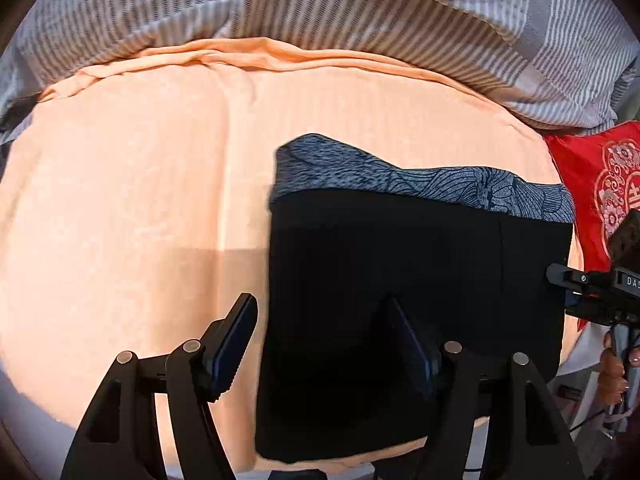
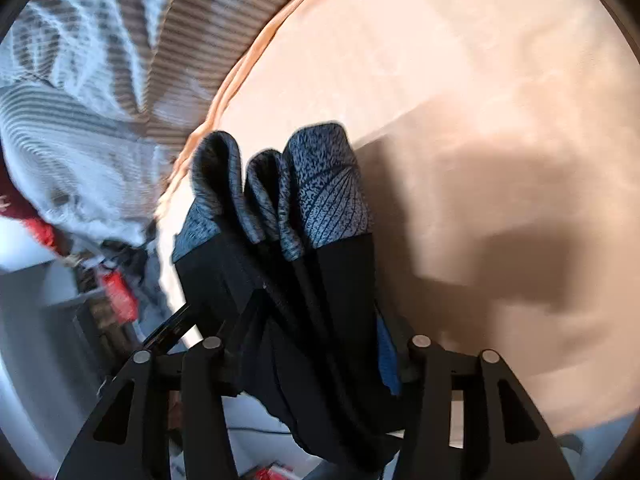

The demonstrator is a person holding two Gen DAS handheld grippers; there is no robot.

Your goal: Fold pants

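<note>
The black pants [image 1: 416,300] with a blue-grey patterned waistband [image 1: 400,178] lie folded in a block on the orange sheet [image 1: 140,200]. My left gripper [image 1: 320,320] is open just above the pants' left edge, one finger over the sheet, the other over the black cloth. My right gripper [image 1: 560,276] shows at the pants' right edge. In the right wrist view the right gripper [image 2: 312,320] is shut on the stacked pants layers [image 2: 312,280], whose waistband folds [image 2: 280,192] stick out past the fingers.
A grey-and-white striped duvet [image 1: 360,8] lies bunched behind the orange sheet. A red embroidered cushion [image 1: 600,184] sits at the right. The bed's edge and floor clutter [image 2: 112,292] show at the left in the right wrist view.
</note>
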